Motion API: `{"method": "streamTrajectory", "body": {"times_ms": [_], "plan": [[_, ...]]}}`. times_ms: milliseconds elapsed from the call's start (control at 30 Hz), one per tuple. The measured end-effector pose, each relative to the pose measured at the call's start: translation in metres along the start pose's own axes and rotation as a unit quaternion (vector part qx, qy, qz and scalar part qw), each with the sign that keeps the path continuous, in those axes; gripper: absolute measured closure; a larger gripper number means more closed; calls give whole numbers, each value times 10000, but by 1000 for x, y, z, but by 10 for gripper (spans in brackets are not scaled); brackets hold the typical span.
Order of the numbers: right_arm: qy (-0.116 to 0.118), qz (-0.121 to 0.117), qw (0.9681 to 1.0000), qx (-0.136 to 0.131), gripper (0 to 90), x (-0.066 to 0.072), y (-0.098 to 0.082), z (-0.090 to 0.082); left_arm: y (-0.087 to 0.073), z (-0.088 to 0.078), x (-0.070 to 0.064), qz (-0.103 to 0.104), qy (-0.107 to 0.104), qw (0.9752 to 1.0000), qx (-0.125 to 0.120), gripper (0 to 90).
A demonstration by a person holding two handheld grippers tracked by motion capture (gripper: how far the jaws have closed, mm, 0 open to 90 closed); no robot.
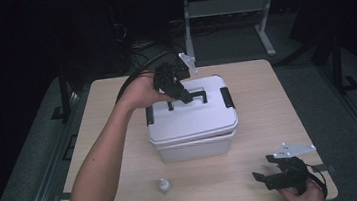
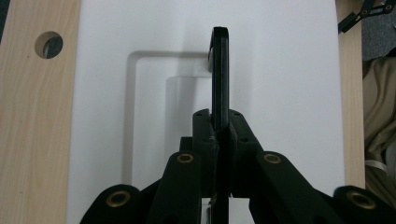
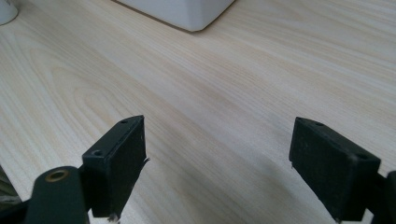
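A pale wooden table (image 1: 119, 127) stood in a dark room, with a grey floor around it and a metal desk frame (image 1: 264, 31) beyond its far edge. The left gripper (image 1: 180, 92) was clenched on the black handle (image 2: 220, 79) of the white storage box (image 1: 194, 124), which sat under it at the table's middle. A small white bottle (image 1: 164, 185) stood nearer the person than that gripper. The right gripper (image 1: 266, 167), jaws released and holding nothing, rested low over bare wood by the near right corner.
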State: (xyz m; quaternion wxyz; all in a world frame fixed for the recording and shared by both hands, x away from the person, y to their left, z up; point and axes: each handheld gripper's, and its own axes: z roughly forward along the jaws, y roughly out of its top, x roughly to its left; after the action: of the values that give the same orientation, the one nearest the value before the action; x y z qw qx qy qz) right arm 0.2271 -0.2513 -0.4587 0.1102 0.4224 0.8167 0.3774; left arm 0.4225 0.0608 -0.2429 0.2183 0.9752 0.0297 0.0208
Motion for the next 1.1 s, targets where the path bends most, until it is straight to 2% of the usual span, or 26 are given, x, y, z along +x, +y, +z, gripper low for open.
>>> {"method": "streamTrajectory", "body": {"times_ms": [467,1100], "plan": [[-44,51,10000,16,180,0,-1,-1,-23,-27,-9,-145,256,9995,75,842],[-112,6,9999,99,179,2,-2,0,-89,-63,-29,-624,562,9965,24,842]]}}
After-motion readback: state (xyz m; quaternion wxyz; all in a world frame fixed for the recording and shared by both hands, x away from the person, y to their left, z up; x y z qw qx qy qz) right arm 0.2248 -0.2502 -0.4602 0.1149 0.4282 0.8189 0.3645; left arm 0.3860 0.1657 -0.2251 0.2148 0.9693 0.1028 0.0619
